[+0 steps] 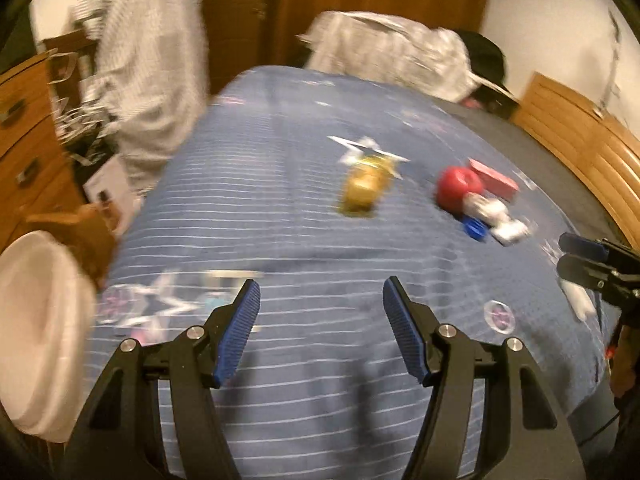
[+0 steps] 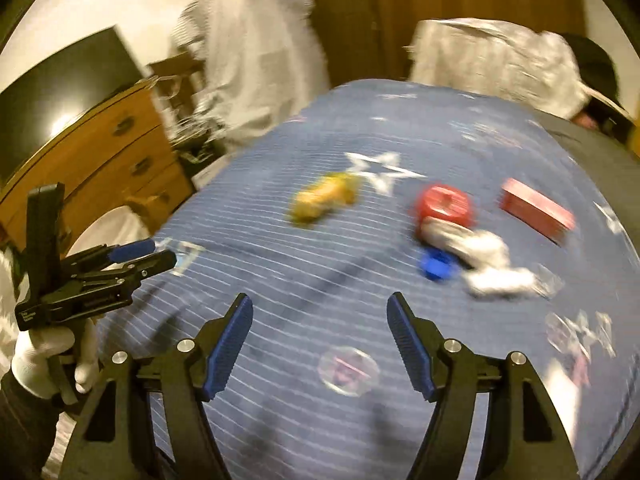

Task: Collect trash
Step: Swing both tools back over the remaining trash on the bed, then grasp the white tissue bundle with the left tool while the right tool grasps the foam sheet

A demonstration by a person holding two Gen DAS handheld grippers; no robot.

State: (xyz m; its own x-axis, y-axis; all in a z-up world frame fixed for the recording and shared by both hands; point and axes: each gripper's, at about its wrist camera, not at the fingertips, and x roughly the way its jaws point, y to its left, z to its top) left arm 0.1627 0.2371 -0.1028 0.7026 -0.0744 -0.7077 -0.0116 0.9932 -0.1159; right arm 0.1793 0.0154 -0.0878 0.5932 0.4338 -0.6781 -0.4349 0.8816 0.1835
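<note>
Both grippers hover over a bed with a blue striped bedspread (image 1: 304, 360) that has white stars. Left gripper (image 1: 320, 332) has its two blue-padded fingers apart, with nothing between them; right gripper (image 2: 320, 340) stands the same, parted and empty. No earlier moment can be compared, and both views are blurred.

On the bedspread lie five pieces of trash, well ahead of both grippers: one yellow crumpled wrapper (image 1: 364, 188), one red cup (image 1: 458, 190) lying on its side, one pink box (image 1: 494, 180) just behind the cup, one blue cap (image 1: 476, 230) and one white crumpled paper (image 1: 500, 218) touching the cup and the cap. Nothing lies between the grippers and these things.

In the right wrist view a hand in a white glove (image 2: 44, 356) holds the left gripper at the left edge. Beside the bed stand one wooden dresser (image 2: 120, 148) and one white round bin (image 1: 36, 332). Two heaps of pale cloth (image 1: 392, 52) lie at the far end.
</note>
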